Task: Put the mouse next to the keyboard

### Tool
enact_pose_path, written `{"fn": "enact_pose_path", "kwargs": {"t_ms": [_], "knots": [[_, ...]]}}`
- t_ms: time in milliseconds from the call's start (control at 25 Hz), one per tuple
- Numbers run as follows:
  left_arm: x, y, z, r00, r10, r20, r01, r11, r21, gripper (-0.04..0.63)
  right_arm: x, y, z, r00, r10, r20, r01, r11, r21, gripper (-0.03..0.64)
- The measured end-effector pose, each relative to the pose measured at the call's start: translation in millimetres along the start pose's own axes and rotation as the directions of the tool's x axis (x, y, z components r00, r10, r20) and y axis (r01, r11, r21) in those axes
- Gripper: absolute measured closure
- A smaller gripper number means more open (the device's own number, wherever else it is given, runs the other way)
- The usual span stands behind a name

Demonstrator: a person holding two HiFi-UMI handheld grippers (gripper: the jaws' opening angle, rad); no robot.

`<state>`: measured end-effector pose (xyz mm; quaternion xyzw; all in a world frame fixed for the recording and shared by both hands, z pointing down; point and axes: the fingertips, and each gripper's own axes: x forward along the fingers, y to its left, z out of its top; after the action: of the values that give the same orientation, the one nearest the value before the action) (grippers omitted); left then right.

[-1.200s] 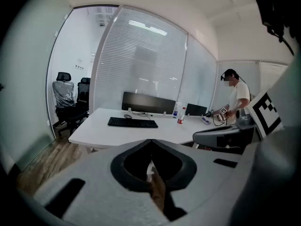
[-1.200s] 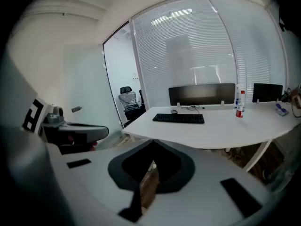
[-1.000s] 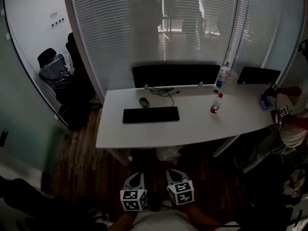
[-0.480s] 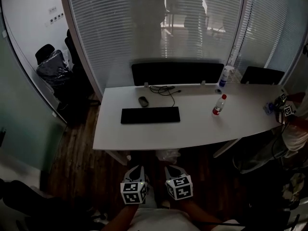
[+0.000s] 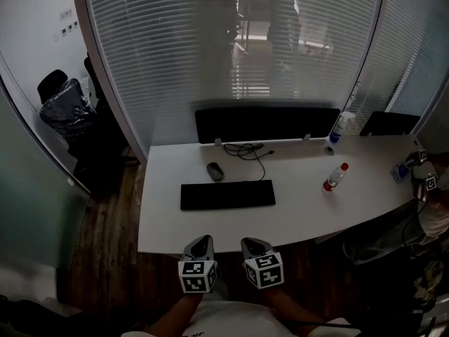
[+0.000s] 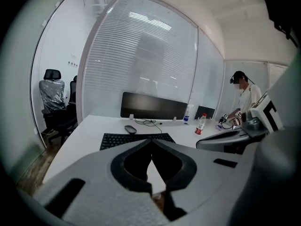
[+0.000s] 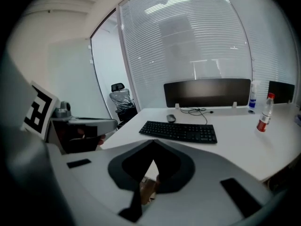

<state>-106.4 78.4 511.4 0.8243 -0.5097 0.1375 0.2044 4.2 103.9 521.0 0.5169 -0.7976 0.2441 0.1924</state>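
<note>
Black keyboard (image 5: 227,194): mid-frame
Mouse (image 5: 215,171): just above its left part
Left gripper (image 5: 201,242): bottom centre, fingers together, empty
Right gripper (image 5: 253,244): fingers together, empty

Head view: high over the desk's near edge, facing steeply down. The whole desk (image 5: 210,227) fits in, so it's fairly far off. Left gripper (image 5: 200,240) and right gripper (image 5: 254,243) sit at the bottom, just off that edge. Left gripper view: low, by the near edge, facing far across the desk along its jaws. Right gripper view: low, same edge, also facing far. All three views share keyboard (image 5: 227,194), mouse (image 5: 215,171), bottle (image 5: 335,177), monitor (image 5: 266,123) and blinds (image 5: 231,62). Each gripper view catches the other gripper at its side.
</note>
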Motion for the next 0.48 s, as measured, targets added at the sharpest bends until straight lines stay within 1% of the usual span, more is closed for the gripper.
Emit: {"fn": "enact_pose_path", "kwargs": {"t_ms": [120, 240, 480], "knots": [[22, 24, 24, 1.000, -0.023, -0.001, 0.023, 1.000, 0.012, 0.591, 32, 0, 30, 1.000, -0.013, 0.007, 0.013, 1.000, 0.001, 0.614], [42, 42, 38, 0.999, -0.040, -0.005, 0.040, 0.999, 0.018, 0.591, 57, -4, 51, 0.999, -0.032, 0.015, 0.032, 0.999, -0.003, 0.614], [76, 59, 53, 0.998, -0.061, -0.029, 0.062, 0.998, 0.009, 0.591, 85, -24, 73, 0.998, -0.059, 0.003, 0.059, 0.998, 0.023, 0.614]]}}
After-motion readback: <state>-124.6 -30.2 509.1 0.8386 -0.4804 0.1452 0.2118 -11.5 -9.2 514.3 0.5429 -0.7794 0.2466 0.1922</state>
